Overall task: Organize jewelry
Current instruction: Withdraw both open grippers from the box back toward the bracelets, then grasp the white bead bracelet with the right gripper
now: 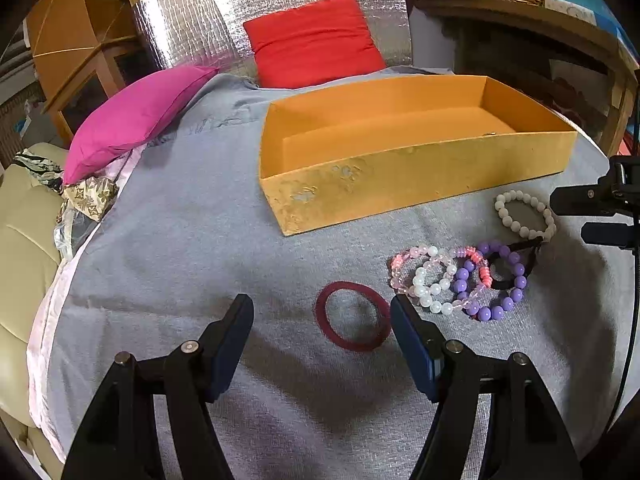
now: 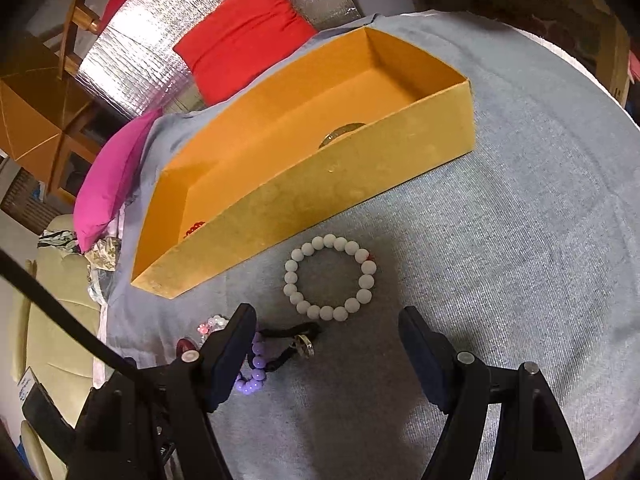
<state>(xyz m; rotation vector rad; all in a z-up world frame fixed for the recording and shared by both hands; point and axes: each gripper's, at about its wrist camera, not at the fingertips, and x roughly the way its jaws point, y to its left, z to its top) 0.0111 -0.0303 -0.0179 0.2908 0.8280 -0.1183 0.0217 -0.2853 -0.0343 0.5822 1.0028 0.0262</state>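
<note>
Left gripper (image 1: 322, 312) is hovering with its jaws spread wide and holding nothing, above a dark red fabric ring bracelet (image 1: 353, 316) lying flat on the grey cloth-covered tabletop (image 1: 180, 264). Right gripper (image 2: 328, 322) is likewise standing wide open and empty, just short of a white round-bead bracelet (image 2: 330, 278) that is resting near the front wall of the long orange cardboard box (image 2: 320, 184). A cluster of pink, pearl-white and purple bead bracelets (image 1: 460, 280) is lying tangled together beside the red ring. Inside the box, a small red beaded item (image 2: 194, 229) and a round glinting piece (image 2: 340, 133) are partly showing. A magenta cushion (image 1: 136, 116) and a red cushion (image 1: 312, 42) are lying beyond the box.
</note>
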